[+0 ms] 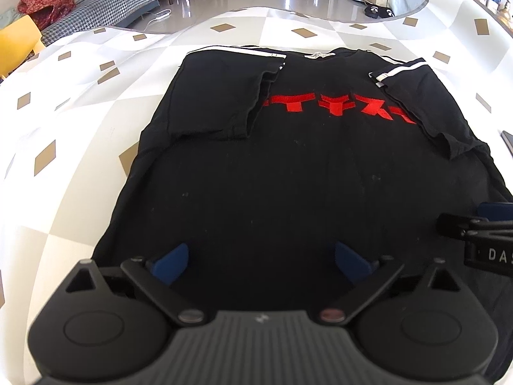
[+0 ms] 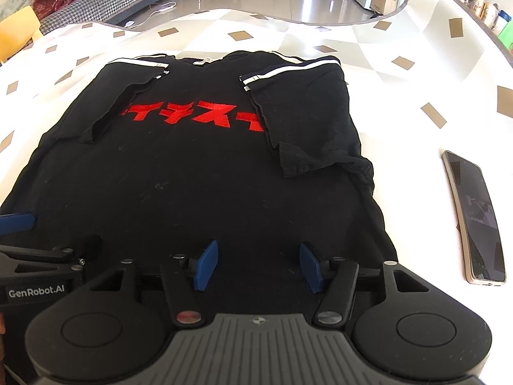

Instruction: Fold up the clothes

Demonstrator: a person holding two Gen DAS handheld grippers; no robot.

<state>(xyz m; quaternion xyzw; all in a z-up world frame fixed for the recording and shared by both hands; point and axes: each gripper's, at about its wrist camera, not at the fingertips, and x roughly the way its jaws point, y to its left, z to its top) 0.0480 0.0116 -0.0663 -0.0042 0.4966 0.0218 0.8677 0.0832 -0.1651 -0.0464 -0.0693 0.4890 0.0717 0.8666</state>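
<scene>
A black T-shirt (image 1: 288, 166) with red lettering and white-striped sleeves lies flat on the white table cover, collar at the far side. Both sleeves are folded inward over the chest. My left gripper (image 1: 261, 263) hovers over the near hem on the shirt's left part, its blue pads (image 1: 171, 263) wide apart with only flat fabric below. My right gripper (image 2: 258, 264) stands over the same T-shirt (image 2: 192, 173) at the hem's right part, open less wide, nothing pinched. Each gripper shows at the edge of the other's view.
A dark phone (image 2: 474, 221) lies on the table cover (image 2: 400, 112) right of the shirt. The cover has tan diamonds and ends in a curved far edge. Beyond it are a tiled floor, a checked sofa (image 1: 105, 6) and a yellow chair (image 1: 17, 45).
</scene>
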